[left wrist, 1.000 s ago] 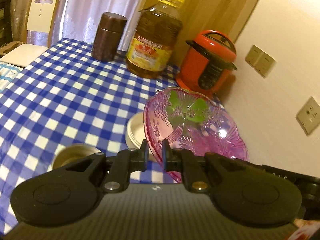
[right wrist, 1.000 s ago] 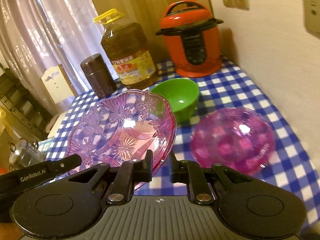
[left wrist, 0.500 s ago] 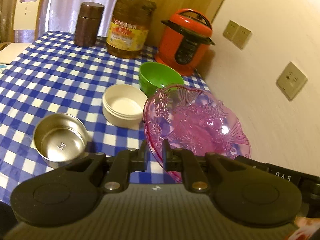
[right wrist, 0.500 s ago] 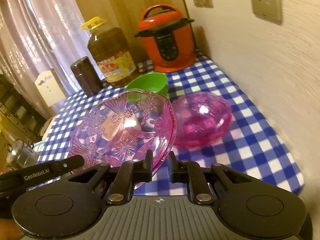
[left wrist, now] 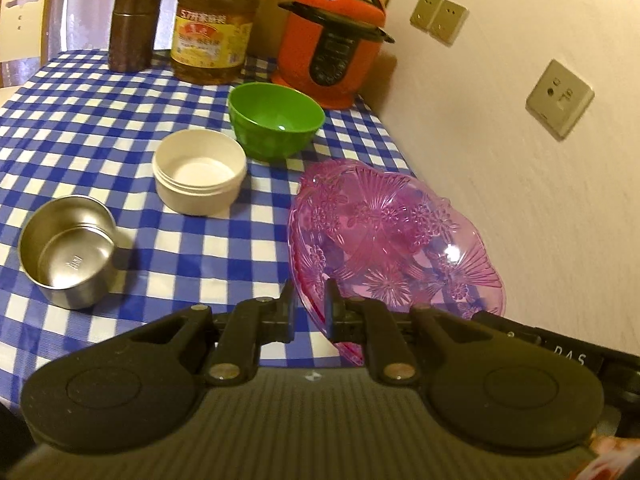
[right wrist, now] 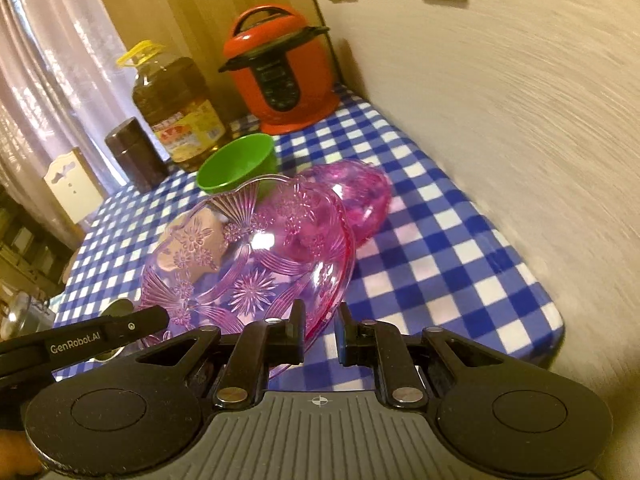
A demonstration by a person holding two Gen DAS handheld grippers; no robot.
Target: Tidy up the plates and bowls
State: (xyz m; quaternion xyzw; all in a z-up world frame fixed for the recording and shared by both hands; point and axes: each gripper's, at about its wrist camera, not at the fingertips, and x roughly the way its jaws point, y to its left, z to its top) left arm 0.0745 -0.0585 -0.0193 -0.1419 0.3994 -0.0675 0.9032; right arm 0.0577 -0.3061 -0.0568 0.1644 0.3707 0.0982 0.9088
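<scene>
A clear pink patterned plate hangs tilted over the near right part of the blue-checked table. My left gripper is shut on its left rim. My right gripper is shut on the opposite rim. A deeper pink bowl sits on the cloth just behind the plate, partly covered by it. A green bowl, a white bowl and a steel bowl stand on the table to the left.
A red pressure cooker, an oil bottle and a brown canister line the far side. The wall with sockets runs close along the right. The table's near right corner lies beside the plate.
Both grippers have drawn back and sunk a little with the plate held between them. The white and steel bowls have come fully into the left view. The deeper pink bowl now sits partly behind the plate.
</scene>
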